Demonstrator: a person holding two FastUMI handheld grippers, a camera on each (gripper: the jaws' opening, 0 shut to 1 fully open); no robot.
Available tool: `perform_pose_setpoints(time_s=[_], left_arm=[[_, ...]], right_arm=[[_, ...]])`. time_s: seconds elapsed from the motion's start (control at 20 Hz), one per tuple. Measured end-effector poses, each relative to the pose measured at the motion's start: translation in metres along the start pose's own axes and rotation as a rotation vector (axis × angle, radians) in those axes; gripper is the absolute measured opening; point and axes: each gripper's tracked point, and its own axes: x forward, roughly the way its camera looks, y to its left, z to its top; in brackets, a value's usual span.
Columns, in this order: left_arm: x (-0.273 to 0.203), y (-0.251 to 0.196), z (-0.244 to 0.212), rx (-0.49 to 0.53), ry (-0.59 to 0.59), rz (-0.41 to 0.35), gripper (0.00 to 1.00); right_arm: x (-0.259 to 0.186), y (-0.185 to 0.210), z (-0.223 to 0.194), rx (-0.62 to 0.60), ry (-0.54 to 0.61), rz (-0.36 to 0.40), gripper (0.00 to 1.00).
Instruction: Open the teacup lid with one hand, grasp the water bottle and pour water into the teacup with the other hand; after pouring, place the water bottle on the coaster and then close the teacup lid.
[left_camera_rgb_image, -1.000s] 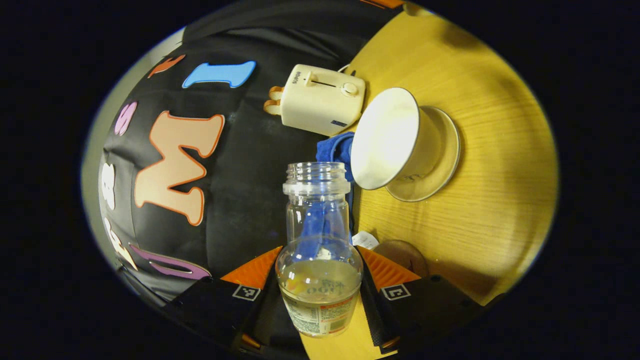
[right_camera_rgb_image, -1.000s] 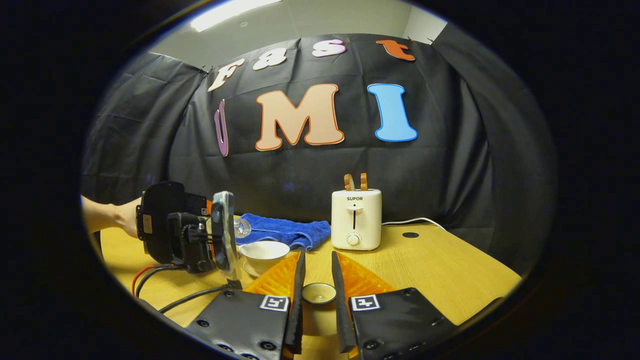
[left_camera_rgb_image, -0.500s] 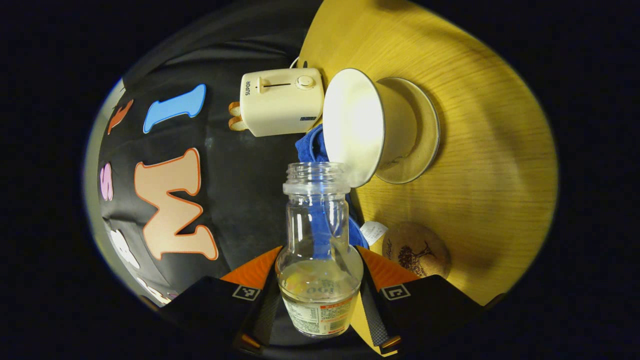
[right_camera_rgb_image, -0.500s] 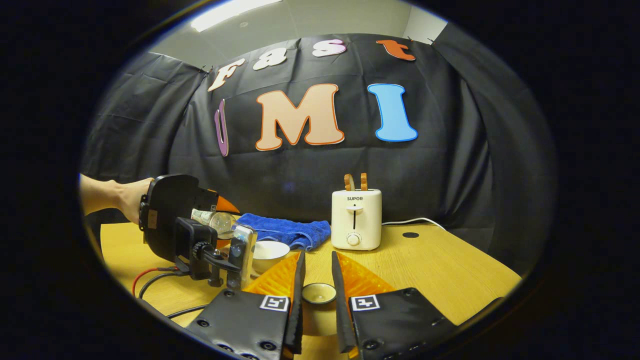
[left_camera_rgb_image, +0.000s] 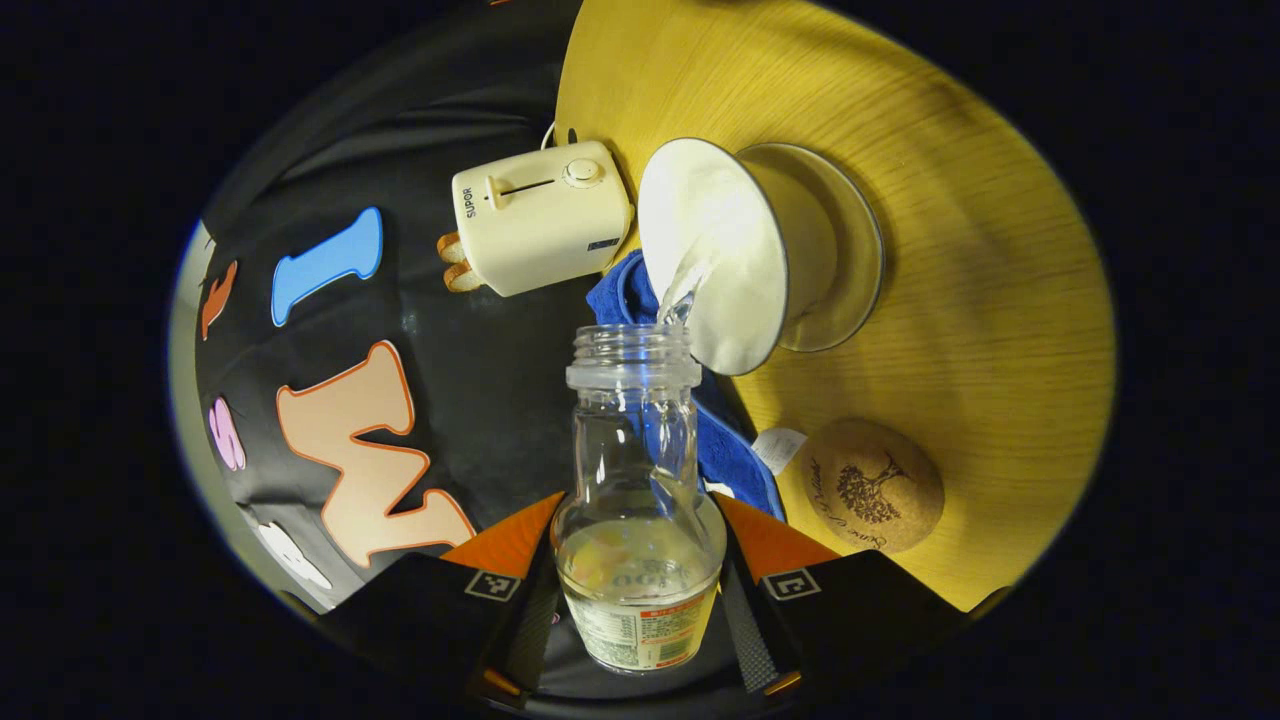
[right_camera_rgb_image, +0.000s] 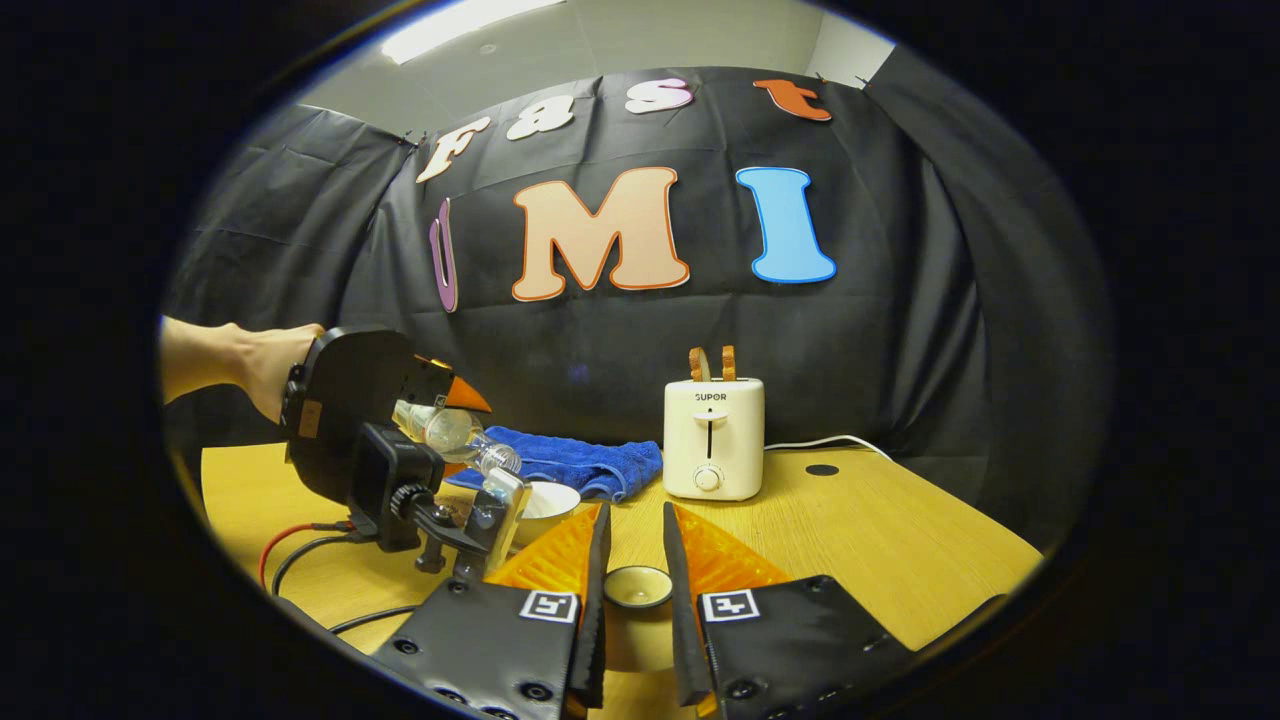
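While left gripper (left_camera_rgb_image: 637, 560) clamps pouring bottle (left_camera_rgb_image: 637, 480) | right gripper (right_camera_rgb_image: 634, 590) clamps lid (right_camera_rgb_image: 636, 586) | toaster (left_camera_rgb_image: 540, 215) behind teacup (left_camera_rgb_image: 715, 255)

The left gripper view looks close along the tilted water bottle (left_camera_rgb_image: 640, 500) toward the teacup (left_camera_rgb_image: 725, 255), rolled sideways. The right gripper view faces level across the table (right_camera_rgb_image: 880, 540); both share the toaster (right_camera_rgb_image: 713, 438).

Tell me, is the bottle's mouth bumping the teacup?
Apart. In the right gripper view the water bottle mouth hangs above the teacup with a gap; the left gripper view shows water crossing it.
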Motion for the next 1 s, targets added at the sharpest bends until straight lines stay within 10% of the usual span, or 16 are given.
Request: perform_pose_setpoints(time_s=[1.0], left_arm=[[-0.004, 0.025, -0.004, 0.200, 0.025, -0.005, 0.72]], right_arm=[[0.000, 0.000, 0.000, 0.000, 0.000, 0.004, 0.31]])
